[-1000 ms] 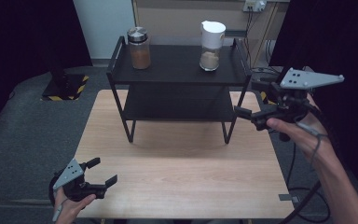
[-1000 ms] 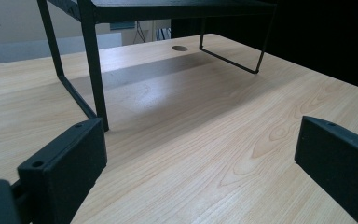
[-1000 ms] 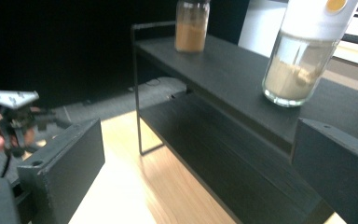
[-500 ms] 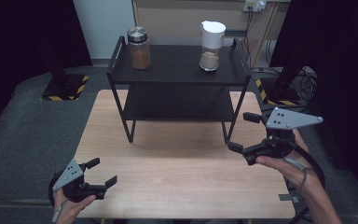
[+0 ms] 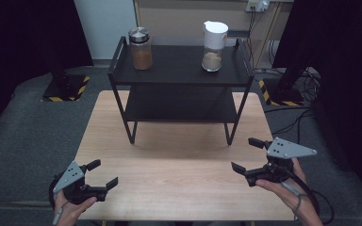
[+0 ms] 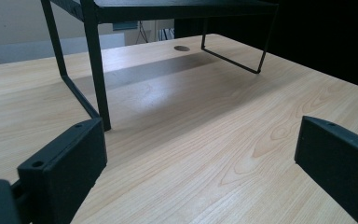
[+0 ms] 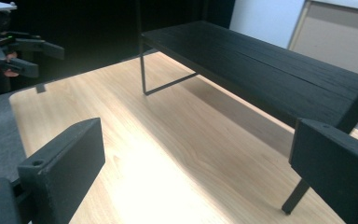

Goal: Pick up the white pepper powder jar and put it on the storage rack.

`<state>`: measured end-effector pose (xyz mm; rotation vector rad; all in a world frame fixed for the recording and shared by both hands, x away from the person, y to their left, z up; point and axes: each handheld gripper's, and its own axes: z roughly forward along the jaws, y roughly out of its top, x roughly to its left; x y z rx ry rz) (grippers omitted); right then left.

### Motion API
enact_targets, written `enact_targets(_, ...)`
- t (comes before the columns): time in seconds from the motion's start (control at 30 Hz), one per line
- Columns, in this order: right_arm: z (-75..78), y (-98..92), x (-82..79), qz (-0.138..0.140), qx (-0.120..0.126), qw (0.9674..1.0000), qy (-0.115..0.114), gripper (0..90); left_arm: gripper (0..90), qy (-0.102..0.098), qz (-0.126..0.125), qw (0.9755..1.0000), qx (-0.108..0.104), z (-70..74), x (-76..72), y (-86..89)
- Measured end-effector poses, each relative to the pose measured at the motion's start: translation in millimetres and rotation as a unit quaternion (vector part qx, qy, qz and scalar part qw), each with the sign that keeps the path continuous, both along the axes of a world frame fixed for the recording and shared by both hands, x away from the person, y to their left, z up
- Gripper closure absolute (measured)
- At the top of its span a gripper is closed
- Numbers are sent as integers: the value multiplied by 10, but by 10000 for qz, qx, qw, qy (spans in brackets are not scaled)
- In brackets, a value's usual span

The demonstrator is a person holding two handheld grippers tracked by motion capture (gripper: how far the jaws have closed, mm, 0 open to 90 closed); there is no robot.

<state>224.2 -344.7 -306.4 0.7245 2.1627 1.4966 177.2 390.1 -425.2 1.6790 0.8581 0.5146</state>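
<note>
A black two-tier shelf [image 5: 181, 66] stands at the far half of the wooden table [image 5: 179, 179]. On its top board are a glass jar [image 5: 140, 48] of brown powder with a metal lid, at the left, and a white-lidded jar [image 5: 213, 40] at the right. My left gripper [image 5: 104, 173] rests at the table's near left corner, open and empty. My right gripper [image 5: 243, 154] hovers over the near right part, open and empty. In the left gripper view the open jaws frame bare wood and a shelf leg [image 6: 98, 70]. The right gripper view looks along the shelf's lower board [image 7: 270, 70].
The left gripper [image 7: 9, 42] appears far off in the right gripper view. A round cable hole [image 6: 182, 48] pierces the tabletop under the shelf. Cables [image 5: 287, 125] lie on the grey floor at the right. A black post with a striped base [image 5: 63, 84] stands at the back left.
My right gripper has come down from beside the shelf's right end toward the near right of the table. The left gripper has stayed still.
</note>
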Motion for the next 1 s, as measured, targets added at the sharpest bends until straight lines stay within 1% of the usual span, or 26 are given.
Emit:
enact_targets(0.17, -178, -26, -95, -86, 3, 10000, -49, 38, 12, -7, -3, 10000, -2, -2, 2, -3)
enact_targets(0.23, -219, -21, -92, -103, -13, 9999, 75, 36, 11, 2, -1, 10000, -4, -3, 2, -8)
enact_targets(0.33, -292, -16, -94, -104, 14, 9998, 158, 34, 12, -11, 11, 10000, 3, -2, -7, -13)
enact_targets(0.53, -451, -21, -156, -217, -29, 9995, 239, 34, 14, -69, 16, 10000, -10, -8, -19, -11)
enact_targets(0.67, -552, -45, -191, -243, -71, 9992, 300, 38, 15, -95, 21, 10000, 7, -8, -27, -15)
enact_targets(0.73, -609, -62, -204, -245, -41, 9991, 330, 38, 15, -111, 38, 9999, 1, -10, -33, -16)
enact_targets(0.8, -649, -75, -215, -260, -60, 9989, 383, 36, 15, -144, 50, 9999, 7, -11, -44, -17)
enact_targets(0.9, -702, -82, -258, -360, -146, 9985, 375, 38, 16, -206, 47, 9998, 6, -18, -49, -17)
enact_targets(1.0, -774, -116, -292, -421, -105, 9982, 422, 42, 16, -276, 48, 9996, 13, -23, -61, -21)
